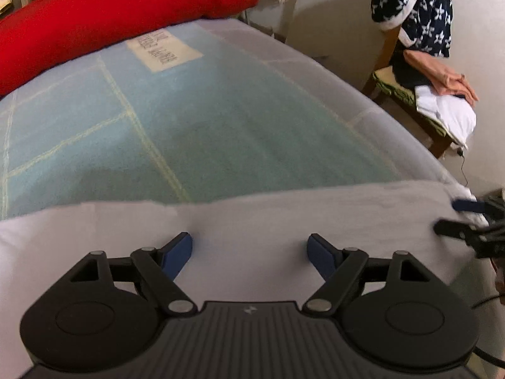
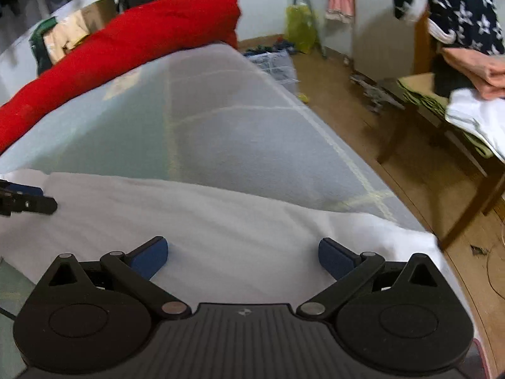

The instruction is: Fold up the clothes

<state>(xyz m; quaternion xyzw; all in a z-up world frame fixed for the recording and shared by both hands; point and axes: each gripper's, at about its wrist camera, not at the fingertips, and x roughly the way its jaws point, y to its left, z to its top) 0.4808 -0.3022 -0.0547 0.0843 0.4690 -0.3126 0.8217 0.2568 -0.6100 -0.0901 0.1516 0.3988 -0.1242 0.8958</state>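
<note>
A white garment (image 1: 284,214) lies spread flat across the near end of a bed-like surface (image 1: 221,120) covered in pale blue with yellowish lines. My left gripper (image 1: 249,252) hovers over the garment's left part, open, with only flat cloth below its blue pads. In the right wrist view the same white garment (image 2: 221,214) reaches the surface's right edge. My right gripper (image 2: 243,257) stands open above it, with nothing pinched. Each gripper shows at the edge of the other's view: the right gripper (image 1: 460,218) at the garment's right corner, the left gripper (image 2: 31,199) at far left.
A thick red blanket (image 1: 110,9) lies along the far side of the surface. To the right stands a wooden chair (image 2: 394,135) with folded peach clothes (image 1: 442,75) and white clothes (image 1: 448,110); a navy star-patterned garment (image 1: 419,6) hangs on its back. Clutter lies on the wooden floor (image 2: 347,94).
</note>
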